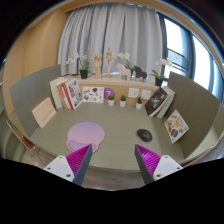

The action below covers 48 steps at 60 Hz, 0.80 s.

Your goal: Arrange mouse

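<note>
My tool (112, 163) is open, nothing btw its fingers; mouse (145, 135) lies on surface (115, 147) ahead-right, pink mat (86, 133) ahead-left.

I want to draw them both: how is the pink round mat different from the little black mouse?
The round mat is pale pink; the mouse is black. The mat is much wider and lies flat; the mouse is a small raised lump. The mat sits ahead of the hand-held gripper's left finger, the mouse ahead of its right. Both rest on the green desk, beyond the open fingers.
</note>
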Each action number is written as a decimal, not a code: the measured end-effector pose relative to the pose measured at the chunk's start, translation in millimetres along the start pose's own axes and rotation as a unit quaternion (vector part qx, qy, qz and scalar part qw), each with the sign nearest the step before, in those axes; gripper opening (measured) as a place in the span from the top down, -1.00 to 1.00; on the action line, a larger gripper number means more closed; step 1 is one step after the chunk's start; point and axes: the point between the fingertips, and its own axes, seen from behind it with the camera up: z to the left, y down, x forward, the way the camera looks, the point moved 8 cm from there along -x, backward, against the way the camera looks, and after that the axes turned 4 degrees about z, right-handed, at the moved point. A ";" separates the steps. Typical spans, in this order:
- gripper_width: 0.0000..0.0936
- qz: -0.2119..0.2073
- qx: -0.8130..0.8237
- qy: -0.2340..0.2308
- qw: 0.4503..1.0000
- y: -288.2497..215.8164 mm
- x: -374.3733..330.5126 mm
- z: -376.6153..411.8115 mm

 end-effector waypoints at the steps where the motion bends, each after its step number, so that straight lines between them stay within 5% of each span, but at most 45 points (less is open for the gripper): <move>1: -0.84 0.002 0.001 0.000 1.000 7.5 6.8 -3.5; 20: -0.84 0.066 -0.008 0.033 0.997 88.8 113.5 -99.0; 48: -0.83 0.088 0.026 0.008 0.996 59.2 270.5 -194.3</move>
